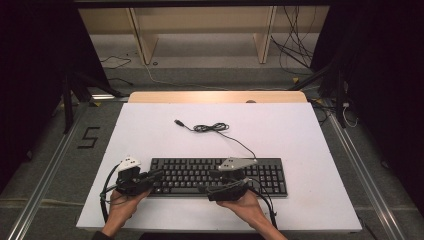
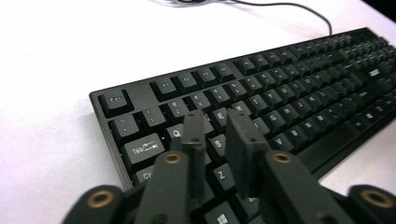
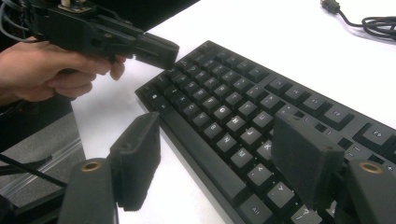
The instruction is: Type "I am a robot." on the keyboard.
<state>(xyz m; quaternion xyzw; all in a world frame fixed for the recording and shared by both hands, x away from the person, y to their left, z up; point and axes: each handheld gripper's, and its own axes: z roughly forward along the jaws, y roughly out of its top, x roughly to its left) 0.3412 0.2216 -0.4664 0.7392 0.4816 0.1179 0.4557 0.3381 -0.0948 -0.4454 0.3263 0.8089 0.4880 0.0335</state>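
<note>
black keyboard (image 1: 220,176) lies near front edge of white board (image 1: 310,150) | left gripper (image 2: 219,126) jaws nearly closed, empty, over Q-W-E keys | right gripper (image 3: 219,154) jaws wide apart, empty | risk: stray keypress, snagged USB cable (image 1: 215,128)

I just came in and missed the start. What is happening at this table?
A person holds a gripper in each hand over a black keyboard on a white table. The left gripper, nearly closed, hovers above the keys at the left end. The right gripper is open over the middle. The keyboard's cable lies unplugged behind it.
</note>
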